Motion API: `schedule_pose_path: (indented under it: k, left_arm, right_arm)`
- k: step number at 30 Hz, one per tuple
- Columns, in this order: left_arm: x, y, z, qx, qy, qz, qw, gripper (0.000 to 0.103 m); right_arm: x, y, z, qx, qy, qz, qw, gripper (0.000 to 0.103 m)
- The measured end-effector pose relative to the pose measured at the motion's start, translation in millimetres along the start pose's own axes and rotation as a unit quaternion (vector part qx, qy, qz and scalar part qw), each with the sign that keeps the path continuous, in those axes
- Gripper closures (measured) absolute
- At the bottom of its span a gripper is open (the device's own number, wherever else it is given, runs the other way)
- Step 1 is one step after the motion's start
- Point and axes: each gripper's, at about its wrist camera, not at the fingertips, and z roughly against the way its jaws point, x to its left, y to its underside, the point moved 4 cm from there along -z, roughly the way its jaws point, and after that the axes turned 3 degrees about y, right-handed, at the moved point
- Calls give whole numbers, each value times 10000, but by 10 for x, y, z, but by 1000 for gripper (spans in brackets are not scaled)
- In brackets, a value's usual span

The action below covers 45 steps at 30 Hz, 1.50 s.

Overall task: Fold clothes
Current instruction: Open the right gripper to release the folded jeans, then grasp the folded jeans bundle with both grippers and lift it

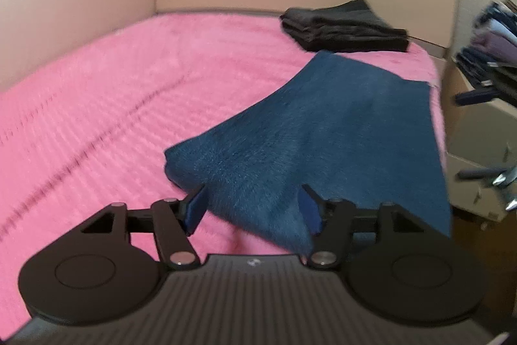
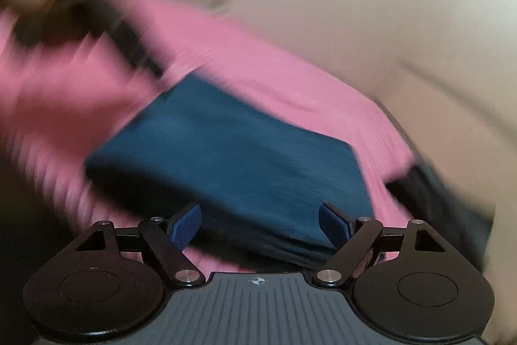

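Teal fleece garment (image 1: 310, 131) lies folded on the pink bedspread (image 1: 129, 92), just in front of the dark folded stack (image 1: 342, 25). Left gripper (image 1: 255, 209) and right gripper (image 2: 260, 223) both gape, gripping nothing. Probably just needs stacking now.

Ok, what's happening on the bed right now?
A person is folding a blue towel on the pink bedspread with two handheld grippers. The left gripper is open with the towel's near edge between its fingers. The right gripper is open at another edge; its view is blurred. A folded dark stack sits behind.
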Motion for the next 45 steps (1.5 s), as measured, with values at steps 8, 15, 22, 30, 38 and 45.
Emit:
schedule_pose_path:
  k: [8,15,22,30,38,45]
  left_arm:
    - [-525,295,500,-83,-124,-1302,9914,25]
    - [-1159,383,469,-268,61,-2196,9752,10]
    - [-1802,392,161,-336,-393,-3413,9385,6]
    - [-2157,586,-247,-86,-1316,-4855,8642,20]
    - [-1966,543,-337,156,-1305,-4745,8704,69]
    - [-1739,458,-232,45,-1345,-4586,8784,72]
  right_arm:
    - [327,69,-378,393,-126,1759,9835,31]
    - [365,35,-635,424,-241,2377,9701,45]
    - [154,-189,-659,556,-584,1736,9815,71]
    - [9,-333,-612,524,-750,1109,9896,73]
    - [58,-276,-475,422,-619,1096,9912,73]
    - [246,-144,-437,226,-76,1791,9835,33]
